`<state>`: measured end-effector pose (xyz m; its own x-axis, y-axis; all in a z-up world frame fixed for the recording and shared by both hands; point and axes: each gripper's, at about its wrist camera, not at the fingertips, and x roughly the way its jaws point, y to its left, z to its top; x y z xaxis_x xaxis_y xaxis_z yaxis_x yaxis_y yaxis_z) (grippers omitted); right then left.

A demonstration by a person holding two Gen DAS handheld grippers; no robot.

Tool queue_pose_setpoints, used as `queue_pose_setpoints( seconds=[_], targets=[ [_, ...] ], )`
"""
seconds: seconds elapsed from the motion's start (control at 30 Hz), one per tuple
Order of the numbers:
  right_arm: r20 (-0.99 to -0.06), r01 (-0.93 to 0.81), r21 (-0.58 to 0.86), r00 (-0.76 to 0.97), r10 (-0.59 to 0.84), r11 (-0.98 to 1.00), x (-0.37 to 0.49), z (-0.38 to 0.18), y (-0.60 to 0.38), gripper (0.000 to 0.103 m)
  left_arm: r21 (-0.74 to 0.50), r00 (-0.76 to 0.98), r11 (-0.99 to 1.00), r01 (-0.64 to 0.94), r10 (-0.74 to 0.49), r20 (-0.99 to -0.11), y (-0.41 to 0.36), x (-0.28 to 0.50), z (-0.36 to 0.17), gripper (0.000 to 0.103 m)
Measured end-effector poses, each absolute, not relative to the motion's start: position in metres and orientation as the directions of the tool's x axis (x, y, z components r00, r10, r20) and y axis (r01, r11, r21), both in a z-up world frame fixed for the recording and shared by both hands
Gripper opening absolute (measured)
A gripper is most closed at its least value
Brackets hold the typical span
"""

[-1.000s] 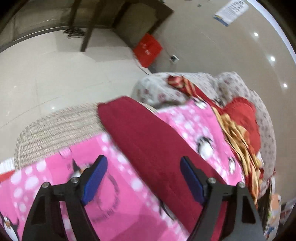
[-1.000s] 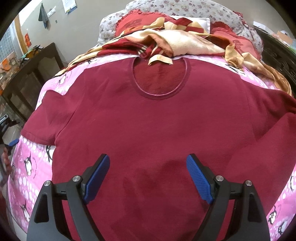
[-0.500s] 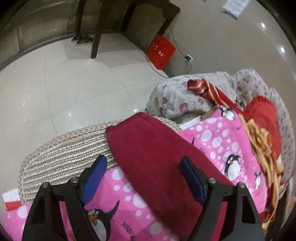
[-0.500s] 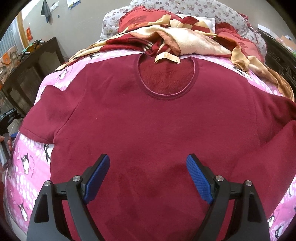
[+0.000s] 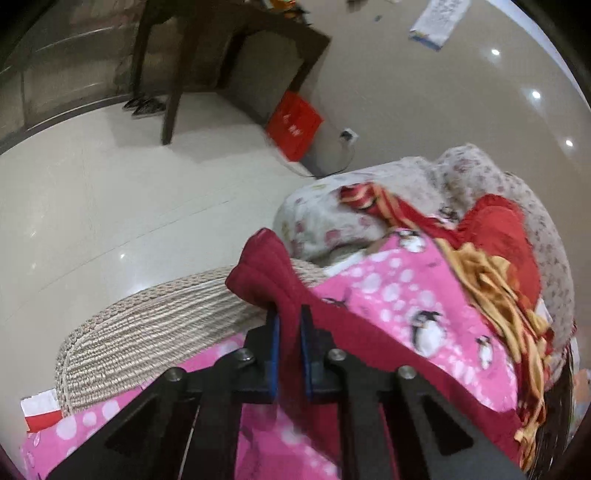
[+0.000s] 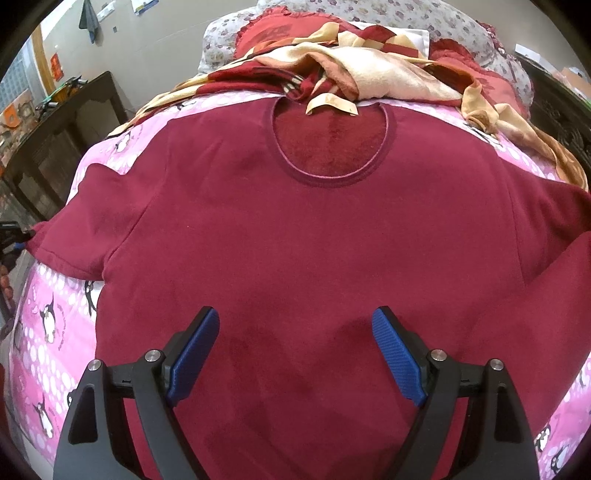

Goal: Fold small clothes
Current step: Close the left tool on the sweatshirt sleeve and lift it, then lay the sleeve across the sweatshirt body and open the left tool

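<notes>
Currently the shirt [image 6: 303,251] lies flat and unfolded on the bed [image 6: 48,332]. The left hand-held gripper [image 5: 289,325] has just closed on its sleeve [image 5: 266,273]; the right hand-held gripper [image 6: 295,332] hovers apart. All folds remain.

Both wrist views look steeply down, close over the maroon shirt [image 6: 314,240]; left faces its sleeve edge.

Shirt [image 6: 314,240] cut off along the bottom and right edges of the right wrist view, hem and right sleeve end unseen. Sleeve [image 5: 266,273] partly hidden between the blue pads [image 5: 272,354] in the left wrist view. Blurred paper [image 5: 436,18] on the far wall, print unreadable. Possibly shoes [image 5: 144,106] under the dark table [image 5: 236,48].
</notes>
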<state>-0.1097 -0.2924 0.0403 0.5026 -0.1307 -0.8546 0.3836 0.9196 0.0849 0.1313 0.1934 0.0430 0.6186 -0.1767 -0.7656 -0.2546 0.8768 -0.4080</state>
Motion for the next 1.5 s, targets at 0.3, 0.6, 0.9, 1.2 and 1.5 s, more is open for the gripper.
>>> queue_pose_setpoints(
  seconds=[0.3,0.6,0.9,1.2,1.5],
  targets=[
    [-0.853,0.375,0.094,0.508,-0.119,0.922,-0.112,0.041,-0.286,0.103,-0.435,0.661,0.900,0.035,-0.347,-0.666,0.113,0.083,0.099,0.009],
    [-0.850,0.381,0.102,0.514,-0.119,0.919,-0.117,0.043,-0.287,0.103,-0.371,0.528,0.878,0.302,-0.478,-0.702,-0.005,0.036,0.089,0.009],
    [-0.858,0.371,0.112,0.505,-0.099,0.922,-0.116,0.042,-0.288,0.103,-0.324,0.426,0.886,0.331,-0.446,-0.787,-0.048,0.038,0.037,0.024],
    [-0.825,0.260,0.220,0.563,0.038,0.940,-0.084,0.057,-0.269,0.103,-0.260,0.524,0.892,0.370,-0.432,-0.734,-0.011,0.003,0.076,0.076],
    [-0.750,0.102,0.364,0.622,0.226,0.926,-0.020,0.063,-0.232,0.103,-0.158,0.580,0.965,0.211,-0.253,-0.774,0.040,0.029,0.052,0.077]
  ],
)
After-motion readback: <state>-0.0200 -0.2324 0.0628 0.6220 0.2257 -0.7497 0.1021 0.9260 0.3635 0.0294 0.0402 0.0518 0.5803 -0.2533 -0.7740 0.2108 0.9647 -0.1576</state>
